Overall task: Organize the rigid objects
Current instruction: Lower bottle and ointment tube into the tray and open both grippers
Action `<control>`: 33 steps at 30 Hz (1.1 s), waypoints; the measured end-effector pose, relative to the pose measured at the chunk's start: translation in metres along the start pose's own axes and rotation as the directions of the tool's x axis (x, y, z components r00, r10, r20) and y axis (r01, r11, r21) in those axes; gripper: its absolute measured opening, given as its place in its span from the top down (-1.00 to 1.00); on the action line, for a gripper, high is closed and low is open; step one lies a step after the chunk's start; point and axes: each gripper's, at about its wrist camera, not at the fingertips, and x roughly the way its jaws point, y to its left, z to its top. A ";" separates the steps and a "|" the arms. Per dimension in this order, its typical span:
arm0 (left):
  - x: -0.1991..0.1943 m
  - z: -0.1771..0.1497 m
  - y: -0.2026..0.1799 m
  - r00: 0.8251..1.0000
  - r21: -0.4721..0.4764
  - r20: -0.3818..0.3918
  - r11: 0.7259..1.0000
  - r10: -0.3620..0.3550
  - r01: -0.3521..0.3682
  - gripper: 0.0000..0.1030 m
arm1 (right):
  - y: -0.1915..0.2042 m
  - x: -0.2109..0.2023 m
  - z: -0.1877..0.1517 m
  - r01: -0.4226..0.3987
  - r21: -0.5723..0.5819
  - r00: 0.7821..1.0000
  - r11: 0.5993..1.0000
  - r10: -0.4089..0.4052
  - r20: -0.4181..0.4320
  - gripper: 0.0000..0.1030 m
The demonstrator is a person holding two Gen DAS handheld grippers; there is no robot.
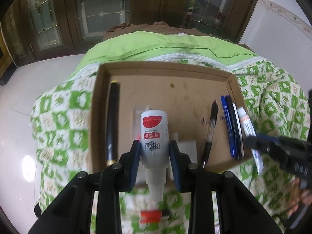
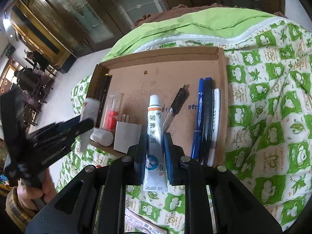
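The left gripper (image 1: pixel 155 152) clamps a white bottle (image 1: pixel 154 134) above the near edge of the cardboard tray (image 2: pixel 161 58). The right gripper (image 2: pixel 156 146) pinches an ointment tube (image 2: pixel 155 128) over the tray, just beside the blue pens (image 2: pixel 200 117).

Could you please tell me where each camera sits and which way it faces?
Left wrist: on the left claw, looking forward over the shallow brown cardboard tray; shows the claw gripping a white red-labelled bottle.
Right wrist: on the right claw, facing the same tray; shows it gripping a white ointment tube.
Shared: tray, each other's claw.
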 end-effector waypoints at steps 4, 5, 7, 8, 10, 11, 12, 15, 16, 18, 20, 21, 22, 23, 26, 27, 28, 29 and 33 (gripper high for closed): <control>0.017 0.019 -0.007 1.000 -0.008 -0.012 1.000 -0.025 0.025 0.42 | -0.006 0.002 0.005 -0.016 0.010 1.000 1.000 0.016 -0.005 0.68; 0.022 0.026 -0.010 1.000 -0.010 -0.011 1.000 -0.029 0.029 0.42 | -0.008 0.003 0.005 -0.017 0.015 1.000 1.000 0.017 -0.007 0.69; 0.029 0.034 -0.013 0.999 -0.013 -0.013 0.999 -0.042 0.041 0.42 | -0.012 0.006 0.008 -0.008 0.020 1.000 1.000 0.008 -0.007 0.68; 0.034 0.038 -0.014 0.999 -0.014 -0.016 0.999 -0.044 0.044 0.42 | -0.014 0.006 0.009 -0.002 0.024 1.000 1.000 0.002 -0.006 0.69; 0.043 0.045 -0.017 0.999 -0.011 -0.021 0.999 -0.047 0.047 0.42 | -0.017 0.009 0.010 -0.003 0.032 1.000 0.999 0.003 -0.006 0.69; 0.048 0.047 -0.019 0.999 -0.010 -0.024 0.999 -0.048 0.048 0.42 | -0.018 0.009 0.011 -0.004 0.034 1.000 0.999 0.005 -0.007 0.68; 0.053 0.049 -0.020 0.998 -0.009 -0.028 0.999 -0.048 0.047 0.42 | -0.019 0.010 0.012 -0.004 0.034 1.000 0.999 0.004 -0.009 0.68; 0.064 0.050 -0.020 0.998 0.001 -0.042 0.999 -0.041 0.041 0.42 | -0.019 0.018 0.017 -0.005 0.031 1.000 1.000 0.006 -0.020 0.68; 0.066 0.049 -0.018 0.998 0.002 -0.044 0.999 -0.038 0.038 0.42 | -0.019 0.022 0.021 -0.008 0.031 1.000 0.999 0.009 -0.025 0.68; 0.065 0.047 -0.014 0.999 0.003 -0.035 0.999 -0.037 0.038 0.42 | -0.019 0.030 0.027 -0.008 0.031 1.000 0.999 0.008 -0.030 0.68; 0.067 0.046 -0.008 0.999 0.007 -0.048 1.000 -0.024 0.024 0.42 | -0.018 0.038 0.034 -0.009 0.033 0.999 0.999 0.010 -0.032 0.68; 0.066 0.044 -0.004 0.999 0.007 -0.045 1.000 -0.022 0.022 0.42 | -0.016 0.041 0.038 -0.011 0.035 0.999 0.999 0.012 -0.035 0.68; 0.065 0.043 -0.001 0.999 0.005 -0.040 1.000 -0.018 0.018 0.43 | -0.015 0.046 0.042 -0.015 0.038 0.999 0.999 0.017 -0.036 0.68; 0.064 0.042 0.002 0.999 0.003 -0.039 1.000 -0.015 0.015 0.43 | -0.013 0.050 0.045 -0.019 0.039 0.999 0.999 0.021 -0.037 0.68; 0.063 0.040 0.008 0.999 0.008 -0.034 1.000 0.001 -0.001 0.42 | -0.011 0.062 0.053 -0.020 0.043 0.999 0.999 0.022 -0.042 0.68; 0.062 0.040 0.009 0.999 0.011 -0.034 1.000 0.005 -0.005 0.42 | -0.009 0.066 0.055 -0.016 0.040 0.999 0.999 0.018 -0.044 0.68; 0.062 0.039 0.010 0.999 0.013 -0.033 1.000 0.007 -0.007 0.42 | -0.007 0.072 0.056 -0.011 0.030 0.999 0.999 0.013 -0.047 0.68; 0.062 0.040 0.010 0.999 0.014 -0.032 1.000 0.008 -0.008 0.42 | -0.005 0.075 0.056 -0.007 0.022 0.999 1.000 0.009 -0.049 0.68; 0.063 0.039 0.009 1.000 0.016 -0.029 1.000 0.012 -0.011 0.42 | 0.001 0.090 0.058 0.005 -0.010 0.998 1.000 -0.006 -0.057 0.68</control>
